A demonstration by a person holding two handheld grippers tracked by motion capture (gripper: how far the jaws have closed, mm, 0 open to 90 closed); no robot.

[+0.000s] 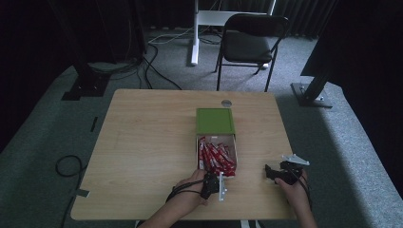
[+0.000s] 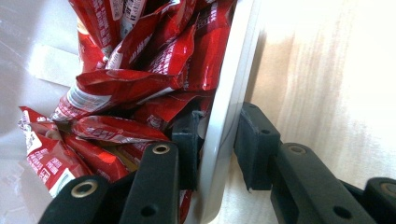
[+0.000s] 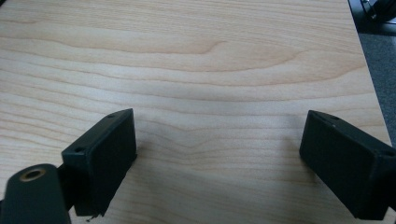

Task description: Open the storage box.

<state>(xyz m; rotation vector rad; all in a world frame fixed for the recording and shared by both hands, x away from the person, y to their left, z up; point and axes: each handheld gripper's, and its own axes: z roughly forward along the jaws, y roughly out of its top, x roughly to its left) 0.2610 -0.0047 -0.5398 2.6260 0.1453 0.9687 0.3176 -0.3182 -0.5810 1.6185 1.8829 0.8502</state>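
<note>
The left gripper (image 1: 219,184) was clamped on the near wall of the white box (image 2: 229,93), sachets (image 1: 216,156) lying beyond it. The right gripper (image 3: 217,163), jaws spread wide and empty, sat well apart to the right.

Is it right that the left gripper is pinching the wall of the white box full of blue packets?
Not quite: the packets are red, not blue, as the left gripper view shows. The rest holds: the left gripper has its jaws closed on the wall of the white box, one jaw inside among the packets and one outside over the wooden table.
</note>
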